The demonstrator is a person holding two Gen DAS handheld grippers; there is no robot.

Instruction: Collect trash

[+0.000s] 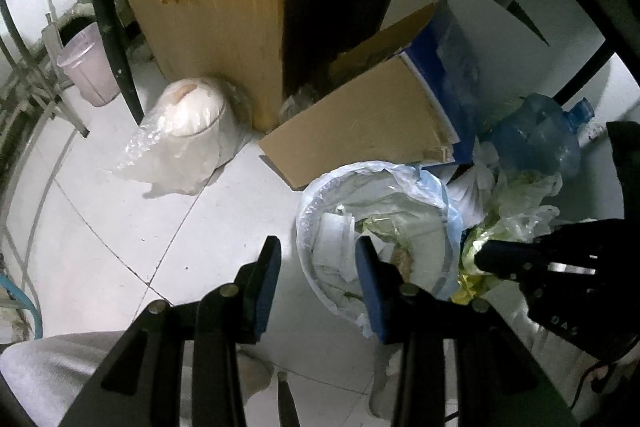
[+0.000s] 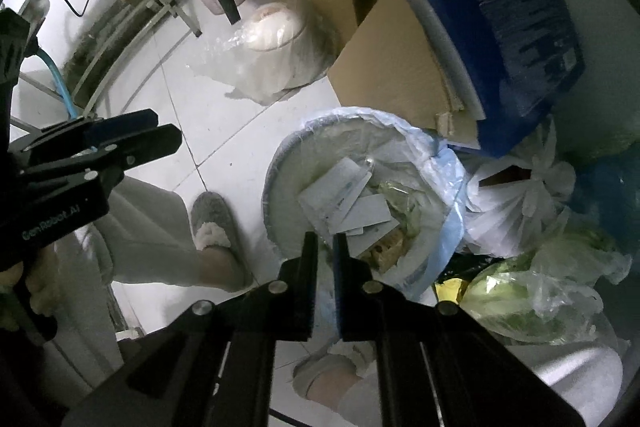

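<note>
The left gripper is hanging over the tiled floor with its blue-padded fingers released and nothing between them; one finger is showing against the near rim of the trash bin; the right gripper is pointing down at the same bin with its fingers clenched almost together and gripping nothing that can be seen; below both grippers a person's grey fluffy slippers and pale trouser legs are standing on the floor just beside the bin. The trash bin is sitting on the floor, round and lined with a thin bluish-white plastic liner folding over its rim; inside it white paper cards, crumpled wrappers and yellowish-green scraps are lying in a loose heap. Just beside the bin, tied white plastic bags and a clear bag of green leafy waste are piling up against a crushed blue water jug. Behind the bin a cardboard box with a blue printed side is leaning; farther back a pale round container wrapped in clear plastic is resting on the floor, and a pinkish bucket is standing beyond it.
</note>
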